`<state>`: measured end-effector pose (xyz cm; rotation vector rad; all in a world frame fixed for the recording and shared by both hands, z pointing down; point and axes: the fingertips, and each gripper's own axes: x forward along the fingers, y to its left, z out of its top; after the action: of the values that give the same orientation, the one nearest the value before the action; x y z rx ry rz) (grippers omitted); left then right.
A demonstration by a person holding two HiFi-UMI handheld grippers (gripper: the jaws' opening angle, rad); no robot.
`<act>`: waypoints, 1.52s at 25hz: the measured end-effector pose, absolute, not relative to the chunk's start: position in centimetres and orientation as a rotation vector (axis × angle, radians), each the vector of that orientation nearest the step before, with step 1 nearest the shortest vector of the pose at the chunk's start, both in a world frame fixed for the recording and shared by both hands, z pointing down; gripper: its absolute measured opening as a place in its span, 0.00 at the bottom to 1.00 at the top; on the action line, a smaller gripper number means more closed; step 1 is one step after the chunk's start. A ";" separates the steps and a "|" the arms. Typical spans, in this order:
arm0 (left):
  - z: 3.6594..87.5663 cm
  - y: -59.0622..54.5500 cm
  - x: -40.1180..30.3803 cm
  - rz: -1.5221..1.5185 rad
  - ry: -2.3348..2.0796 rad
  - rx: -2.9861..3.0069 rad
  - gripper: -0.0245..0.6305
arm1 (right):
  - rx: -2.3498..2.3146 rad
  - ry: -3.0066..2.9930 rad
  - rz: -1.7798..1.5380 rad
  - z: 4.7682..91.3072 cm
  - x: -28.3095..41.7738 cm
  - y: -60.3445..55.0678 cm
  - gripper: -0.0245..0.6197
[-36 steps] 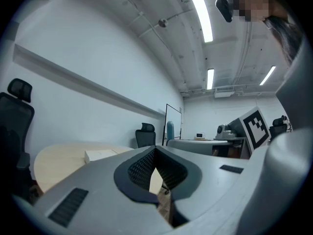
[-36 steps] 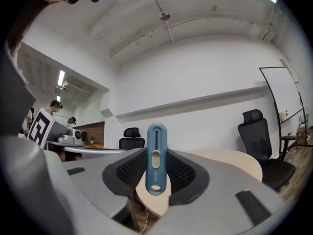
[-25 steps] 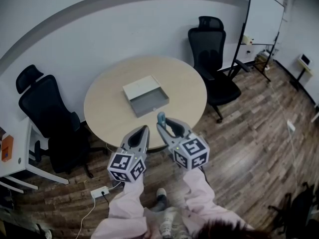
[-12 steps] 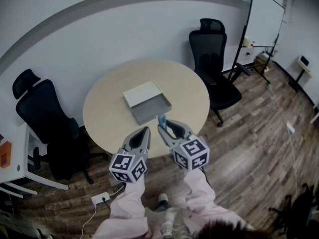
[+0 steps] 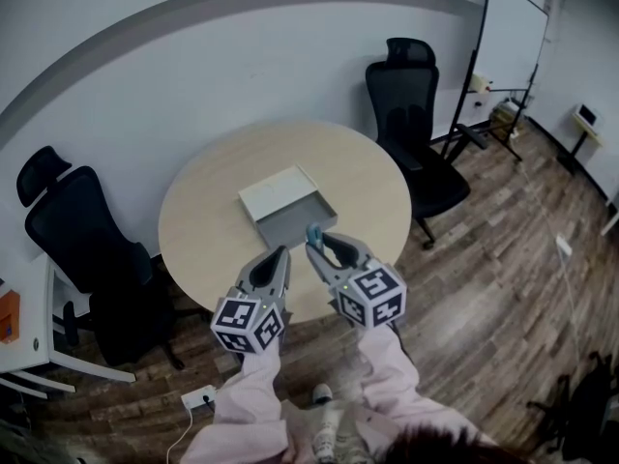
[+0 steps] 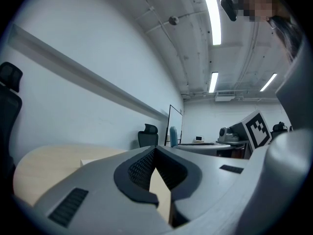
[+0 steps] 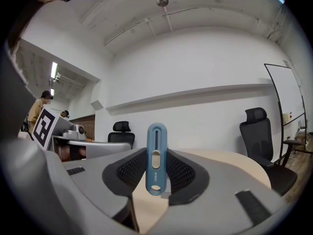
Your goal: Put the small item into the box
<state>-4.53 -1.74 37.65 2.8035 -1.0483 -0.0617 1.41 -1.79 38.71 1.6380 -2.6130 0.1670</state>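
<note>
Right, in the head view the left gripper (image 5: 281, 252) and right gripper (image 5: 316, 246) sat side by side at the lower middle, over the near edge of the round table (image 5: 208, 211). The open box (image 5: 295, 217) lay just above them at the table's centre, nothing in it, and the small blue item (image 5: 312, 232) stood up from the right jaws, short of the box. Over to the left gripper view: the left gripper (image 6: 155, 152) was closed tip to tip with nothing between the pads, and the blue item (image 6: 173, 136) peeked up at centre frame. Then the right gripper view: the right gripper (image 7: 157, 156) was clamped on the item (image 7: 156, 140), a slim slotted piece held upright, pads on its flat sides at the lower half. It looked like hard plastic, so light, stiff and probably smooth; a grip across the flat faces near the middle seemed the safest against twisting or slipping.
</note>
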 end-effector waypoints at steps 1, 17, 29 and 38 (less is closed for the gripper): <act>37.7 -2.1 -4.6 -0.062 -1.045 2.804 0.05 | 1.640 -2.609 0.169 38.8 1.3 -2.1 0.25; 39.1 -5.2 -4.7 -0.043 -1.003 2.800 0.05 | 1.684 -2.569 0.222 40.5 1.7 -5.2 0.25; 40.1 -9.1 -4.8 -0.033 -1.073 2.748 0.05 | 1.607 -2.590 0.253 41.4 2.0 -9.7 0.25; 40.4 -13.8 -4.1 -0.033 -1.145 2.699 0.05 | 1.511 -2.619 0.285 41.9 2.8 -14.6 0.25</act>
<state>-4.14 -13.79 40.42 2.6994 -1.1454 -0.0326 2.76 -14.60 41.86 1.5106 -2.6192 0.2849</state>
